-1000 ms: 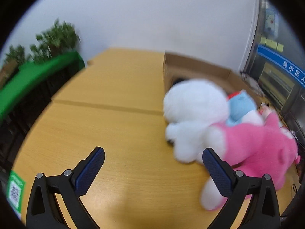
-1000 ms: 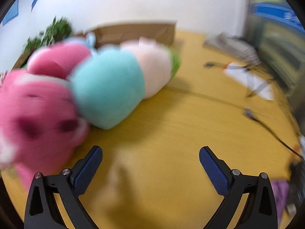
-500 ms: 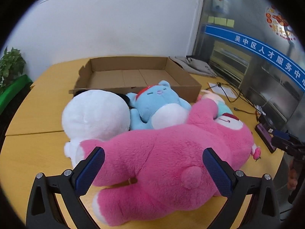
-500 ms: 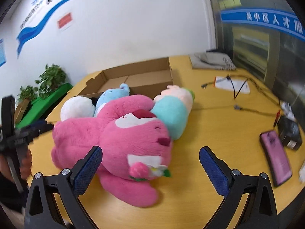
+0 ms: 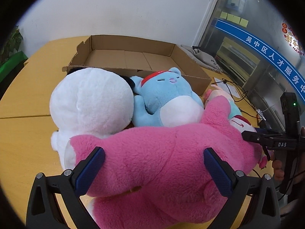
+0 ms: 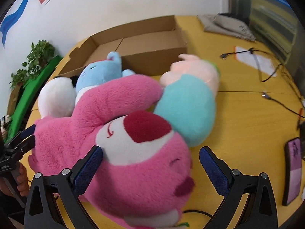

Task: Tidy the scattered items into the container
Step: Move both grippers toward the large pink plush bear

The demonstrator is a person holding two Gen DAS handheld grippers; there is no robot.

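A big pink plush bear [image 5: 162, 152] [image 6: 118, 133] lies on the wooden table in front of a shallow cardboard box [image 5: 131, 57] [image 6: 144, 43]. Behind it sit a white plush [image 5: 91, 101] [image 6: 57, 97], a blue cat plush [image 5: 167, 99] [image 6: 103, 72] and a teal-and-peach plush [image 6: 190, 103]. My left gripper [image 5: 152, 168] is open, its fingers straddling the bear's body. My right gripper [image 6: 150, 166] is open around the bear's head. Each gripper shows at the edge of the other's view.
A phone [image 6: 292, 169] lies at the table's right edge, with cables [image 6: 266, 66], a paper sheet and a grey cloth [image 6: 226, 26] further back. A potted plant [image 6: 36, 57] and green panel stand off the left side. A person's hand [image 6: 21, 179] holds the left gripper.
Both grippers have swung from the table's sides toward the pile and closed in on the pink bear, which now fills the space between their open fingers.
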